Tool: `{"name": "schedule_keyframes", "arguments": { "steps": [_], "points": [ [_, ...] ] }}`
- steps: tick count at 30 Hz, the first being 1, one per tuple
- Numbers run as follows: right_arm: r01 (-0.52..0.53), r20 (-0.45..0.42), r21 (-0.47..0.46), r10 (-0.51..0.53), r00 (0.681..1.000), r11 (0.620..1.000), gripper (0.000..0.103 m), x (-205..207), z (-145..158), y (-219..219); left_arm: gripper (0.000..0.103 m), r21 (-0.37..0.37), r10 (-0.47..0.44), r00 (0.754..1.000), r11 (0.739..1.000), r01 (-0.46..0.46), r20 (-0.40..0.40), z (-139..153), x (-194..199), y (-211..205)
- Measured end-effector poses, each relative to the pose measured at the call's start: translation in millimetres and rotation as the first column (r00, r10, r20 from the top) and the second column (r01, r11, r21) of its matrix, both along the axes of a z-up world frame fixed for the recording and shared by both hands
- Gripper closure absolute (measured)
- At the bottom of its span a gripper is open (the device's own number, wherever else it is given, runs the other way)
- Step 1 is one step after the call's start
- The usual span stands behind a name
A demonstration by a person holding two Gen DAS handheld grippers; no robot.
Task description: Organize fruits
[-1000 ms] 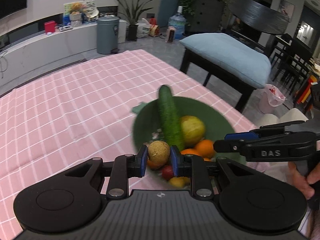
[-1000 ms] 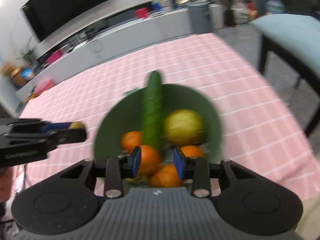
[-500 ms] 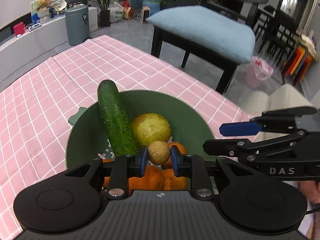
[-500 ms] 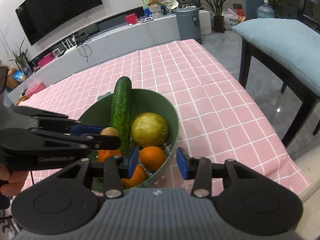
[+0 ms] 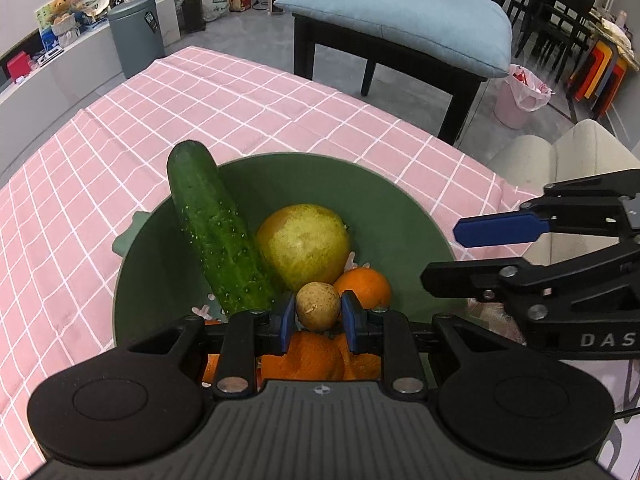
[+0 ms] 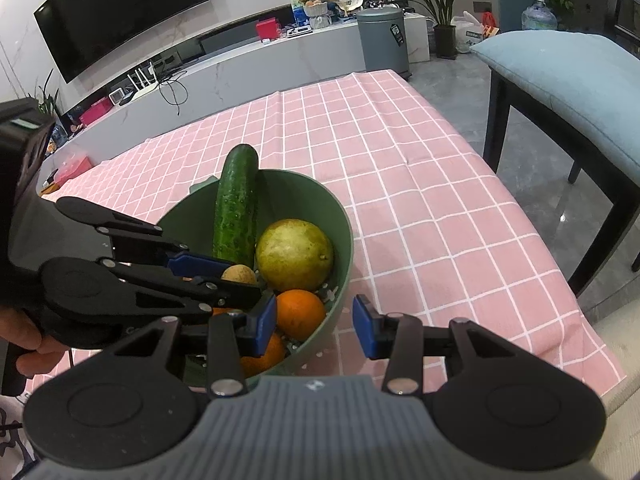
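Observation:
A green bowl [image 5: 400,192] [image 6: 340,220] on the pink checked cloth holds a cucumber [image 5: 216,232] [image 6: 236,208] leaning on its rim, a large yellow-green fruit [image 5: 304,240] [image 6: 294,254] and several oranges [image 5: 366,284] [image 6: 300,314]. My left gripper [image 5: 318,314] [image 6: 240,280] is shut on a small round tan fruit [image 5: 318,306] [image 6: 240,273], just above the oranges inside the bowl. My right gripper [image 6: 316,326] [image 5: 440,256] stands open at the bowl's near right rim. An orange shows between its blue pads, which do not touch it.
The table edge [image 6: 520,208] drops off to the right. Beyond it stands a dark stool with a blue cushion [image 5: 400,12] [image 6: 568,76]. A grey bin [image 5: 136,32] and a pink wastebasket [image 5: 520,96] are on the floor. A person's hand [image 6: 24,344] grips the left handle.
My left gripper carried the small tan fruit from the bowl's near left side to over its middle and sank lower. My right gripper's jaws spread wider and shifted to the bowl's right rim.

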State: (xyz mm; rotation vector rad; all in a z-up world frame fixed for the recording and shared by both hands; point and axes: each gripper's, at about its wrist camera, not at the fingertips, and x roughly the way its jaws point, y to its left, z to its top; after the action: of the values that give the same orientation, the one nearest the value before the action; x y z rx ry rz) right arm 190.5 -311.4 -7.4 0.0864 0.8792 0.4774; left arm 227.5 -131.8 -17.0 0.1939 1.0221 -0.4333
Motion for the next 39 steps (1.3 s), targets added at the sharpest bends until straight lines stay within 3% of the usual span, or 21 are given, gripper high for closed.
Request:
{"name": "schedule_keyframes", "arguments": {
  "steps": [5,13,18,19,24,30,32,39],
  "points": [
    [-0.002,0.002,-0.005,0.002,1.0,1.0,0.064,-3.2,3.2,-1.6,0.049,-0.021,0.013,1.0,1.0,-0.013,0.003,2.0,-1.5,3.4],
    [-0.023,0.047,-0.002,0.023,0.999,1.0,0.064,-12.2,22.1,-0.9,0.049,-0.032,0.049,0.995,0.998,-0.047,0.082,33.3,-19.0,13.6],
    [-0.031,0.127,0.011,0.029,0.992,0.999,0.058,-23.8,46.6,0.0,0.049,-0.043,0.141,0.974,0.99,-0.135,0.178,66.5,-42.1,34.3],
    [-0.029,0.145,0.017,0.026,0.989,0.999,0.052,-26.5,51.9,0.8,0.048,-0.051,0.167,0.964,0.986,-0.159,0.206,73.9,-49.4,39.0],
    [-0.025,0.217,0.059,0.012,0.976,0.998,0.041,-44.1,70.2,5.7,0.041,-0.053,0.274,0.903,0.961,-0.272,0.331,104.7,-84.5,53.7],
    [-0.058,0.282,0.108,0.025,0.959,0.992,0.03,-73.7,77.4,24.1,0.023,-0.03,0.335,0.816,0.931,-0.365,0.472,123.8,-133.5,56.3],
    [-0.059,0.302,0.121,0.02,0.953,0.991,0.026,-83.8,77.5,30.0,0.016,-0.033,0.368,0.786,0.913,-0.407,0.496,124.5,-147.0,60.3],
    [-0.041,0.354,0.142,-0.012,0.935,0.989,0.016,-119.7,73.1,44.4,0.012,-0.095,0.51,0.695,0.834,-0.543,0.507,112.3,-176.0,78.8]
  ]
}}
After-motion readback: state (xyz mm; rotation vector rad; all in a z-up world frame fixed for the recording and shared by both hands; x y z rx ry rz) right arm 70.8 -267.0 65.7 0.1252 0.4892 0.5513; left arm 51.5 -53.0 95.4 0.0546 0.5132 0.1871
